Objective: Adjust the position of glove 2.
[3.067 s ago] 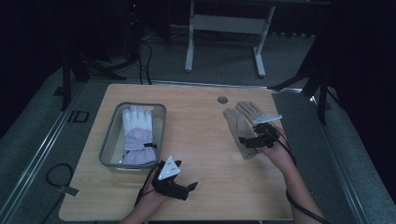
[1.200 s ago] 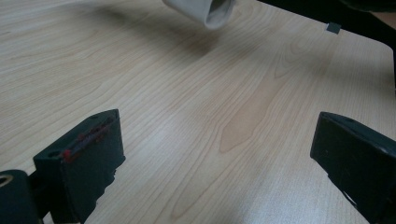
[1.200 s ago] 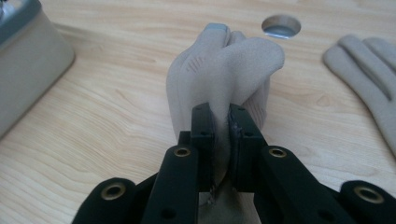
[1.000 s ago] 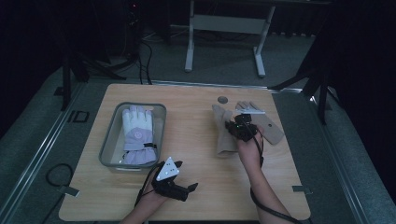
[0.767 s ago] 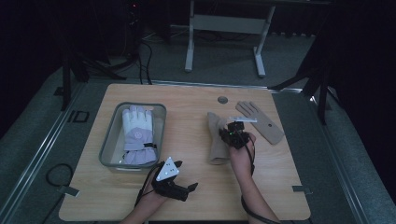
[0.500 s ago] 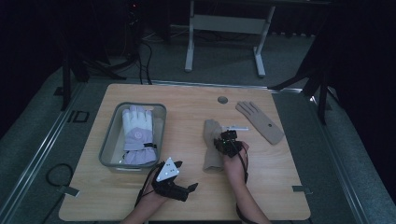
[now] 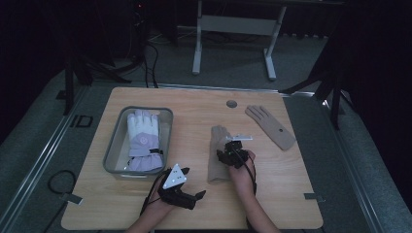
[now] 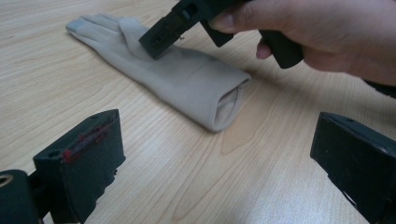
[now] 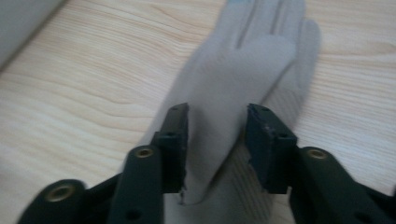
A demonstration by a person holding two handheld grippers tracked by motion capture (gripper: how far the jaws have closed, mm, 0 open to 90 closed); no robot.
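Observation:
A beige knit glove (image 7: 217, 156) lies flat in the middle of the table, fingers pointing away. My right gripper (image 7: 228, 154) sits low over its palm. In the right gripper view the right gripper (image 9: 217, 135) has just been opening its jaws, and a raised fold of the glove (image 9: 252, 60) stands loosely between them. Its twin, a second beige glove (image 7: 270, 126), lies at the back right. My left gripper (image 7: 192, 199) rests near the front edge, open and holding nothing. The left gripper (image 8: 215, 140) faces the glove's cuff (image 8: 226, 105).
A clear plastic bin (image 7: 112, 155) at the left holds a white and lilac ski glove (image 7: 142, 138). A round cable hole (image 7: 231, 104) sits near the table's back edge. A metal stand (image 7: 233, 24) is on the floor behind the table.
My right hand carried one beige glove from the back right toward the middle front and lowered it onto the table. The other beige glove stayed behind. The left gripper has not moved.

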